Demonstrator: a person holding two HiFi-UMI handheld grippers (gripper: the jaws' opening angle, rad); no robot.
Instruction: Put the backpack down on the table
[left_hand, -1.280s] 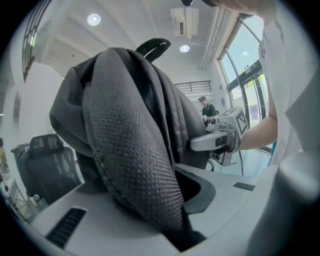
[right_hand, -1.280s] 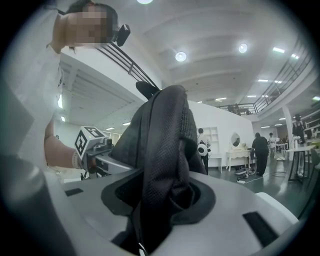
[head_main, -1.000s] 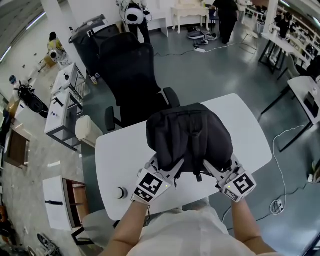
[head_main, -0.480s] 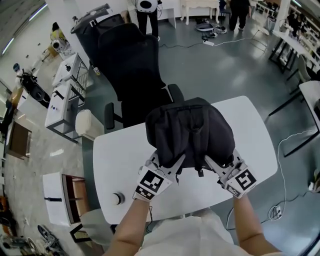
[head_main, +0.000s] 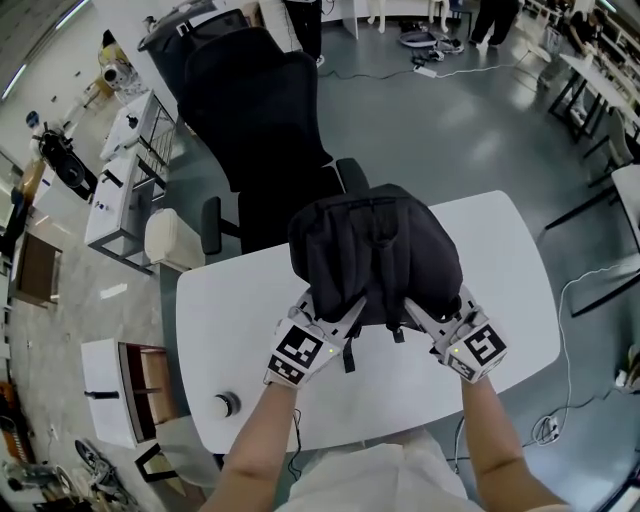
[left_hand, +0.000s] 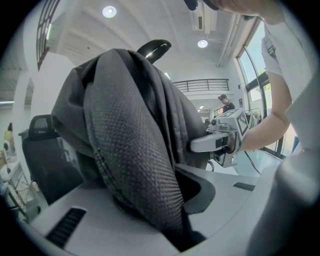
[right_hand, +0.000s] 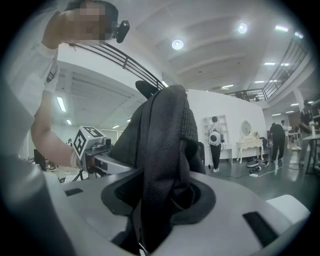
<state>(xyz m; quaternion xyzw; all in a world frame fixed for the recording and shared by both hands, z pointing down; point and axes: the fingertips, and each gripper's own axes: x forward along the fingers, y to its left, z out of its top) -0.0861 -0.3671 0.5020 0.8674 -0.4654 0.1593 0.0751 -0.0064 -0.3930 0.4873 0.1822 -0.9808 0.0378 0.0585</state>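
Note:
A black backpack (head_main: 375, 250) hangs over the far half of the white table (head_main: 230, 310), held up by its two shoulder straps. My left gripper (head_main: 345, 310) is shut on the left strap (left_hand: 135, 165), whose mesh padding fills the left gripper view. My right gripper (head_main: 415, 312) is shut on the right strap (right_hand: 162, 180), which runs up between its jaws to the bag (right_hand: 160, 130). From each gripper view the other gripper shows beside the bag: the right one (left_hand: 220, 142) and the left one (right_hand: 97, 160). Whether the bag's bottom touches the table is hidden.
A black office chair (head_main: 255, 120) stands just beyond the table's far edge. A small round object (head_main: 222, 405) lies near the table's front left corner. White shelf units (head_main: 120, 190) stand on the left, more tables (head_main: 620, 190) on the right, people at the far end.
Both grippers have carried the backpack away from me and lower, toward the table's far edge and the chair. The grips on the straps are unchanged.

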